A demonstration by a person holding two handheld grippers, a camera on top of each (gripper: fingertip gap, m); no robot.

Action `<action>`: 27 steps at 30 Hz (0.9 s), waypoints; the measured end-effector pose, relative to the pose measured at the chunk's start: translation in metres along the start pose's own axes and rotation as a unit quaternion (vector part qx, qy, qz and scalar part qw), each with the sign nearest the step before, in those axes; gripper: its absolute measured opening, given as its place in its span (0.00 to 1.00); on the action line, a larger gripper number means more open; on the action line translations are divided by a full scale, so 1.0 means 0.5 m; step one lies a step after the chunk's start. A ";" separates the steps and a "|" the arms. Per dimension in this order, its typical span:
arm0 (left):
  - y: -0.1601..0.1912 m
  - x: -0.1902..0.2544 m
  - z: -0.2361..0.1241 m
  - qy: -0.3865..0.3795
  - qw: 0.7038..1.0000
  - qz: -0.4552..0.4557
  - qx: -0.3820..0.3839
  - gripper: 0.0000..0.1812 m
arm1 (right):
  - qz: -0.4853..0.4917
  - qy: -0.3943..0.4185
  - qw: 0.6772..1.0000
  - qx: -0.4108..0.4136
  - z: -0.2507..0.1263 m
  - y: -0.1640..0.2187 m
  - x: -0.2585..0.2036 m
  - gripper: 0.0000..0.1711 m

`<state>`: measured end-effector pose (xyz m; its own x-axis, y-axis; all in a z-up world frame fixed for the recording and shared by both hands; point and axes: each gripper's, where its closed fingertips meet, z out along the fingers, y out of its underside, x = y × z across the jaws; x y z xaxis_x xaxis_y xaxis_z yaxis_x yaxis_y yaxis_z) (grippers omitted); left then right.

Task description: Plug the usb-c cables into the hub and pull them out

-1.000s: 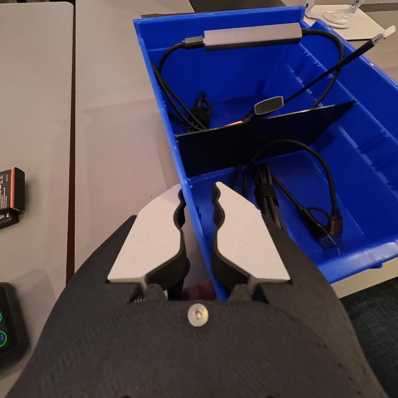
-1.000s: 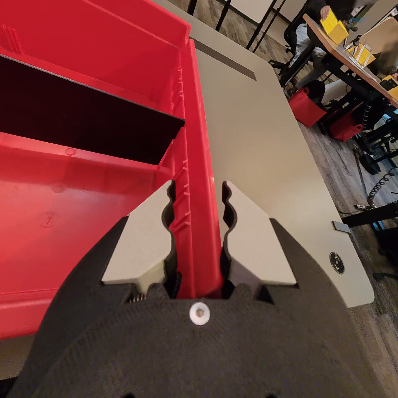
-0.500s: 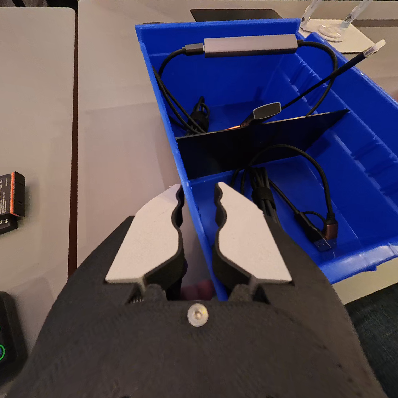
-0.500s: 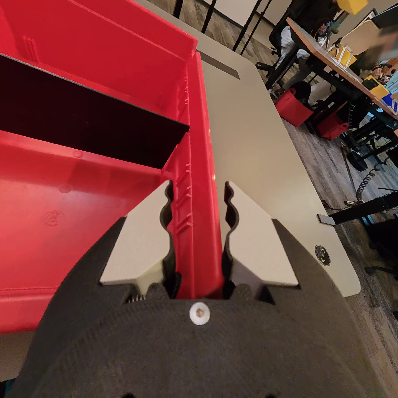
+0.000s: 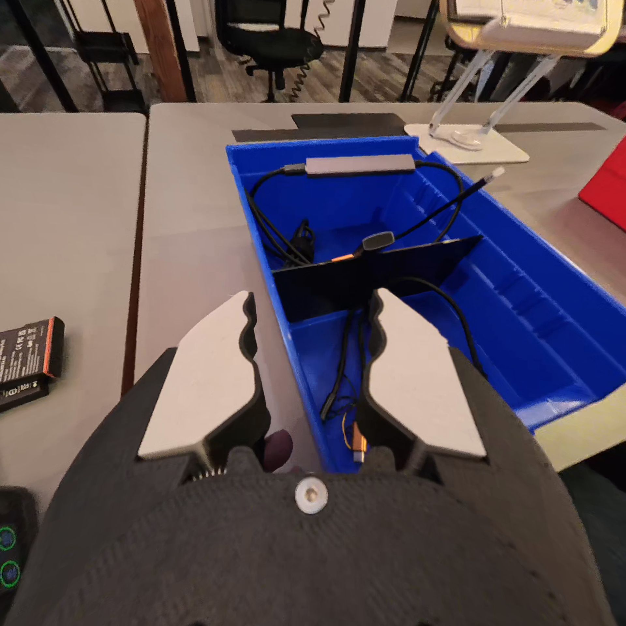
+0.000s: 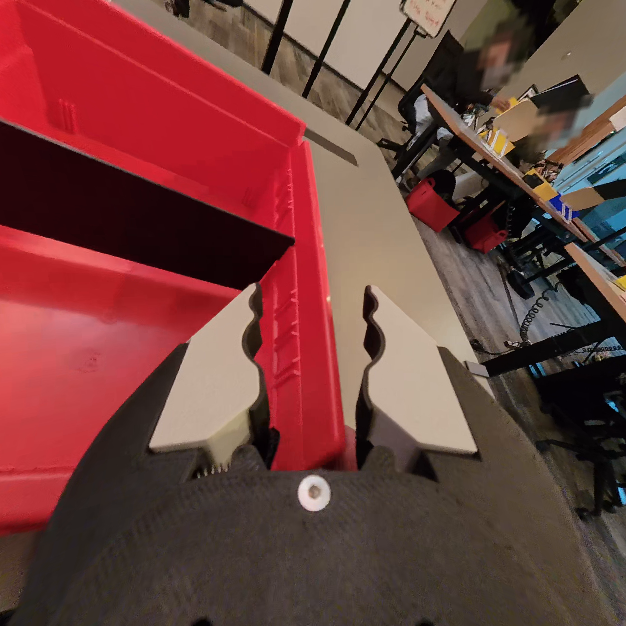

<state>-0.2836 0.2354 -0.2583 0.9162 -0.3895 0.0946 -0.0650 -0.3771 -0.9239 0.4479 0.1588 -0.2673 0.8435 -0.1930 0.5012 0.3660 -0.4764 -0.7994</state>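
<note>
1. Currently, your left gripper (image 5: 311, 298) stands wide open and holds nothing; its fingers straddle the left side wall of the blue bin (image 5: 528, 291), one finger outside over the grey table (image 5: 189, 216), the other inside the near compartment.
2. Note the open table surface to the left of that wall, up to the seam between the two tabletops.
3. Your right gripper (image 6: 313, 294) is likewise spread wide and empty; it straddles the right side wall of the red bin (image 6: 142, 84), with one finger inside and the other out over the bare table.
4. On that side the table runs clear to its rounded edge, beyond which lies the floor.
5. A black divider (image 5: 342, 284) splits the blue bin into two compartments.
6. The far compartment holds the grey USB hub (image 5: 359, 165), resting high against the back wall with a black cable plugged into its left end, plus coiled black cables (image 5: 298, 240).
7. The near compartment holds more black cable and an orange-tipped connector (image 5: 359, 443), lying between your left fingers.
8. The visible part of the red bin, crossed by its own black divider (image 6: 135, 216), shows no contents.
9. Black battery packs (image 5: 27, 355) lie on the left tabletop.
</note>
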 end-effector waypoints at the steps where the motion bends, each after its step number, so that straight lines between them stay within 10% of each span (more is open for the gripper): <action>1: 0.011 0.002 0.002 -0.001 1.000 0.004 -0.016 0.36 | -0.010 -0.001 1.000 -0.012 0.004 0.010 -0.005 0.33; 9: 0.068 -0.022 0.020 -0.057 0.993 0.058 -0.086 0.09 | 0.033 -0.012 0.999 -0.040 0.019 0.052 0.000 0.22; 27: 0.057 -0.098 0.016 -0.097 0.991 0.045 -0.082 0.03 | 0.061 -0.018 0.997 -0.049 0.042 0.096 0.079 0.17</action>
<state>-0.3270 0.2505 -0.2921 0.9617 -0.2641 -0.0737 -0.1984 -0.4851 -0.8516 0.5072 0.1463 -0.2930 0.8933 -0.2256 0.3886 0.2207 -0.5330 -0.8168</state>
